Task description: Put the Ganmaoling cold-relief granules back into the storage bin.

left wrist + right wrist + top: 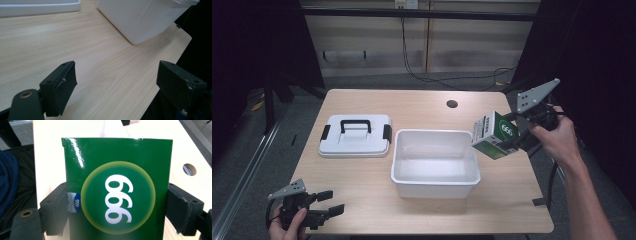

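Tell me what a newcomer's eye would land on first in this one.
The green box with its white 999 roundel stands out, clamped in the right hand-held gripper in the air at the right rim of the open white bin mid-table. Left of the bin lies its white lid with black handle, and the left hand-held gripper waits open at the near left corner.

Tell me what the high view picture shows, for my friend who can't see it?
The right gripper holds a green box in the air at the right rim of an open white bin. A white lid lies left of it; the left gripper waits open.
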The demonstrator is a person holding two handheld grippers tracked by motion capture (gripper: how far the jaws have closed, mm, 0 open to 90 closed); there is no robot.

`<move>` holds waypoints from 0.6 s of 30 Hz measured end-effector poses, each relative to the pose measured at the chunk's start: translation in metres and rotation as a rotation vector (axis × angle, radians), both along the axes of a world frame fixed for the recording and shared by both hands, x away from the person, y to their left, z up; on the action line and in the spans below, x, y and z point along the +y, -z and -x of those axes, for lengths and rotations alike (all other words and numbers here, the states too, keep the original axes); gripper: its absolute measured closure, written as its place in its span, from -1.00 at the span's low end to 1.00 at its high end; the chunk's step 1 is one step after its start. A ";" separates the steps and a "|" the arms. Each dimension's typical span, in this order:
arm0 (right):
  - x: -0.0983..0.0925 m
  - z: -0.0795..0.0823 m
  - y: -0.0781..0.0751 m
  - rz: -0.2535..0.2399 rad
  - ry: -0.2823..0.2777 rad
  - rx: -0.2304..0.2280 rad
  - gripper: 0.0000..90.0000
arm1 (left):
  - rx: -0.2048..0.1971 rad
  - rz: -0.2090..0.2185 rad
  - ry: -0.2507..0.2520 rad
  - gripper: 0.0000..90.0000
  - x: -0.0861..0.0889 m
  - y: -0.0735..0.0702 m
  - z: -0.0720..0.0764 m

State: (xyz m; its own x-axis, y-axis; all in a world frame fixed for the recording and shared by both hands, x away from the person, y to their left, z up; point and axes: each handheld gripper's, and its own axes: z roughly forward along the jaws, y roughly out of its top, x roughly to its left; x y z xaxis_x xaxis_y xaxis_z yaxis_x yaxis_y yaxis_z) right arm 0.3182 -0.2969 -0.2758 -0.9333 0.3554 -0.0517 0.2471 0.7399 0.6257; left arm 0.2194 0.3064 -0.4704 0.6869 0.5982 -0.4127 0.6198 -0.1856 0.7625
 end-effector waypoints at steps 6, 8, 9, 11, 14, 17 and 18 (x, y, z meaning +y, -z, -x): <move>0.018 -0.005 -0.008 0.026 -0.023 -0.001 -0.64 | -0.012 0.006 0.013 -0.64 -0.001 -0.001 0.001; 0.023 -0.007 -0.009 0.031 -0.032 0.001 -0.64 | -0.016 0.005 0.012 -0.64 0.000 -0.001 0.001; 0.025 -0.008 -0.009 0.037 -0.030 0.007 -0.64 | -0.017 0.005 0.011 -0.64 0.000 -0.001 0.001; 0.030 -0.010 -0.009 0.048 -0.041 0.011 -0.64 | -0.016 0.005 0.012 -0.64 -0.001 -0.001 0.001; 0.039 -0.014 -0.011 0.065 -0.058 0.016 -0.64 | -0.016 0.006 0.011 -0.64 0.000 -0.001 0.001; 0.049 -0.017 -0.011 0.083 -0.078 0.025 -0.64 | -0.016 0.010 0.006 -0.64 0.000 -0.002 0.001; 0.053 -0.018 -0.010 0.091 -0.087 0.027 -0.64 | -0.017 0.009 0.008 -0.64 0.000 -0.002 0.001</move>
State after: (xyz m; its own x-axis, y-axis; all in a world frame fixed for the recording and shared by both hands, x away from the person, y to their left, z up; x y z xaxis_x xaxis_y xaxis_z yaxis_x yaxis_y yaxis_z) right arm 0.3365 -0.2443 -0.2655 -0.9620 0.2676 -0.0547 0.1949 0.8128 0.5490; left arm 0.2183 0.3062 -0.4687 0.6986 0.5891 -0.4061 0.6051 -0.1836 0.7747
